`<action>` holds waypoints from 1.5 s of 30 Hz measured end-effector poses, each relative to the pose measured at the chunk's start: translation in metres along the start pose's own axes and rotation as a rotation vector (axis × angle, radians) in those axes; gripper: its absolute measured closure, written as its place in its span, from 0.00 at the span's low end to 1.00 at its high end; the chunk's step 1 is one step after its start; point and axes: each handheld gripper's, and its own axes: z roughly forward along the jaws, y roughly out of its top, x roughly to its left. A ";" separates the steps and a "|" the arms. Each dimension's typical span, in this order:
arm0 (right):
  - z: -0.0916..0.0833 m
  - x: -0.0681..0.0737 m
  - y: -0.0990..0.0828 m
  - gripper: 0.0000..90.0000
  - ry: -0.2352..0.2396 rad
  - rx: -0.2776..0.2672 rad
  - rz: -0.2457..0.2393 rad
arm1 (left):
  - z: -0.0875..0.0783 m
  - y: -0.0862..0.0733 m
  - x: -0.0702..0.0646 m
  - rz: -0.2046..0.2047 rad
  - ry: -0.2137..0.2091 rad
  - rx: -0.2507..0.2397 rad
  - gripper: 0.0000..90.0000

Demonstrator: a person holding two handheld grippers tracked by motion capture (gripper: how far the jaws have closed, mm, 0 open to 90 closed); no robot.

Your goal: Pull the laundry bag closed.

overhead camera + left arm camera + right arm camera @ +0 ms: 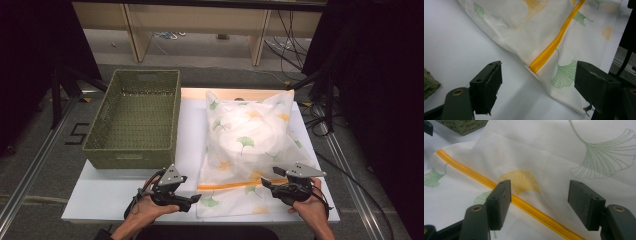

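Both tongs released, nothing gripped: left tongs (194,199) at the near-left corner of the mesh laundry bag (247,145), right tongs (265,183) over its orange zipper (235,186). Bag lies stuffed on the white counter (120,192), zipper looks closed. Green basket (135,117) far-left, empty; moving the bag in looks not yet done.

The white fine-mesh cloth laundry bag with green and yellow leaf prints (247,137) looks thin, matt and half transparent. Its orange zipper (524,203) is a ribbed band with a slight shine. The olive-green woven basket (137,117) on the left has a rough, matt weave. The smooth white counter (107,192) is matt. The left gripper (537,91) and the right gripper (540,203) have matt black pads that look like plastic, and scuffed.
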 end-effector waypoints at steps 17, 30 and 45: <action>-0.002 0.029 0.002 0.36 0.048 -0.006 -0.038 | -0.010 -0.006 -0.014 0.040 0.011 -0.010 0.25; -0.003 0.043 -0.009 0.32 0.063 0.007 -0.072 | -0.013 -0.009 -0.014 0.025 0.021 -0.021 0.24; -0.003 0.038 -0.010 0.33 0.046 0.012 -0.057 | -0.012 -0.010 -0.011 0.019 0.027 -0.017 0.25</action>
